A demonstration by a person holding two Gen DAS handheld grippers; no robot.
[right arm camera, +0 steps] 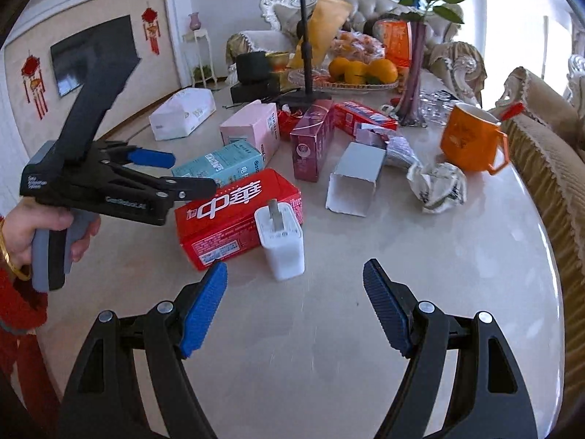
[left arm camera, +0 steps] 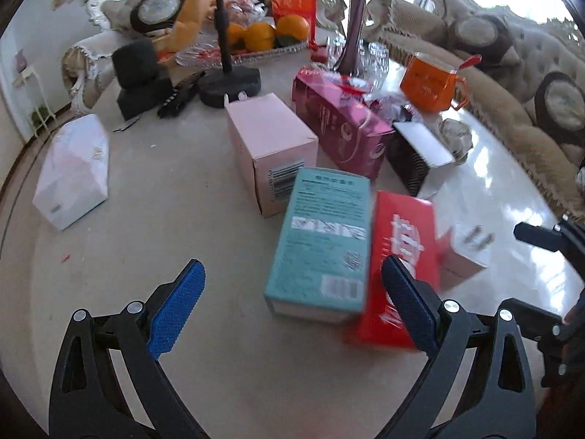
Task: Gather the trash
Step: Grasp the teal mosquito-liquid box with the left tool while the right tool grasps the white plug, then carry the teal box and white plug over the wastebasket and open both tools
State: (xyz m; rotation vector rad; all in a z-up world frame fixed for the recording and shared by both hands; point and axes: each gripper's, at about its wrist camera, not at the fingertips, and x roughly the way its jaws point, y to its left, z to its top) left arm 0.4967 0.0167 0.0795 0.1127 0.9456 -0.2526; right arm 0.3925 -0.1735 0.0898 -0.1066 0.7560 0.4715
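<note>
Boxes and wrappers litter a pale marble table (right arm camera: 438,274). My right gripper (right arm camera: 294,269) is open and holds nothing, just short of a white charger plug (right arm camera: 281,245) that stands against a red carton (right arm camera: 234,216). Farther off lie an open grey sleeve box (right arm camera: 356,179) and a crumpled paper ball (right arm camera: 437,183). My left gripper (left arm camera: 292,265) is open and hovers over the near end of a teal box (left arm camera: 321,241), with the red carton (left arm camera: 402,256) beside it. In the right wrist view a hand (right arm camera: 22,234) holds the left gripper (right arm camera: 192,172).
A pink box (left arm camera: 267,146), a magenta box (left arm camera: 340,124) and a white tissue pack (left arm camera: 73,172) lie beyond. An orange mug (right arm camera: 471,139), a purple vase (right arm camera: 413,73), drinking glasses (right arm camera: 435,106), a fruit tray (right arm camera: 343,84) and a phone stand (right arm camera: 307,36) crowd the far end. Sofas ring the table.
</note>
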